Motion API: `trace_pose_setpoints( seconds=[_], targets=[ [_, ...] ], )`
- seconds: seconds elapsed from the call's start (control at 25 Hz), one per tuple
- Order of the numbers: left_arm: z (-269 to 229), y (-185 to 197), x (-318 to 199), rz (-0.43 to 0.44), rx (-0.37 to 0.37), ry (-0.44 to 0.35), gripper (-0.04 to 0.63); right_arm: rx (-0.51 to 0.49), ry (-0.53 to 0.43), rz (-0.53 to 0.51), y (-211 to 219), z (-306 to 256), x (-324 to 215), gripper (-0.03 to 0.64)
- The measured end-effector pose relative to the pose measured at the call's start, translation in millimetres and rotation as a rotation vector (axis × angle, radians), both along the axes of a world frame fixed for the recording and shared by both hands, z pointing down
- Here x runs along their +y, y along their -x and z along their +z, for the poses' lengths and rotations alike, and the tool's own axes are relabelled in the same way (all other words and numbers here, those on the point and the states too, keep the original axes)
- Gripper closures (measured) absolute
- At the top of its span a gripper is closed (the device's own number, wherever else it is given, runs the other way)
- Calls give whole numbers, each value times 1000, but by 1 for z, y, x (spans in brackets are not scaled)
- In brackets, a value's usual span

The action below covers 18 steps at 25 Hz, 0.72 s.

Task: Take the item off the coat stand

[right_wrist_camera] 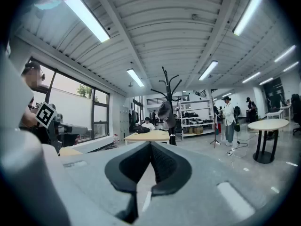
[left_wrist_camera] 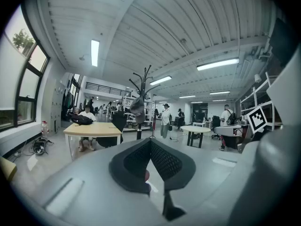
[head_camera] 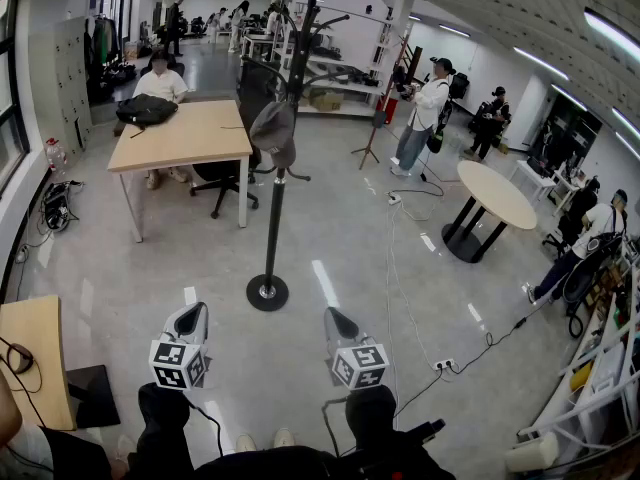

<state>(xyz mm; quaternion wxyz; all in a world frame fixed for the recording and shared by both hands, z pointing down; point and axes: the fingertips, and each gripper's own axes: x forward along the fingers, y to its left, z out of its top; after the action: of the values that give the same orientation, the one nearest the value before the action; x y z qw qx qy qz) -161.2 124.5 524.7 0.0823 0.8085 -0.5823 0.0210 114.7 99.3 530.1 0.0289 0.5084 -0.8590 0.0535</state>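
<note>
A black coat stand (head_camera: 273,218) rises from a round base in the middle of the floor, a few steps ahead of me. A grey cap (head_camera: 273,128) hangs from one of its hooks at about mid height. My left gripper (head_camera: 189,318) and right gripper (head_camera: 337,322) are held low and side by side, well short of the stand, both shut with nothing in them. The left gripper view shows the cap (left_wrist_camera: 137,106) far beyond the closed left gripper (left_wrist_camera: 150,142). The right gripper view shows the cap (right_wrist_camera: 165,112) on the stand (right_wrist_camera: 168,81), beyond the closed right gripper (right_wrist_camera: 150,146).
A wooden table (head_camera: 185,138) with a black bag (head_camera: 146,109) and a seated person (head_camera: 160,80) stands behind the stand to the left. A round table (head_camera: 497,194) is at the right. Cables (head_camera: 405,268) run across the floor. A small desk (head_camera: 35,353) is at my left. Several people stand farther off.
</note>
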Motion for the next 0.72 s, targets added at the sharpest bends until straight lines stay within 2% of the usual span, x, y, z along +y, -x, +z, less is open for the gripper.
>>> trace_pose_setpoints(
  seconds=[0.72],
  targets=[
    [0, -16, -14, 11, -2, -5, 594, -19, 0, 5, -13, 2, -15, 615]
  ],
)
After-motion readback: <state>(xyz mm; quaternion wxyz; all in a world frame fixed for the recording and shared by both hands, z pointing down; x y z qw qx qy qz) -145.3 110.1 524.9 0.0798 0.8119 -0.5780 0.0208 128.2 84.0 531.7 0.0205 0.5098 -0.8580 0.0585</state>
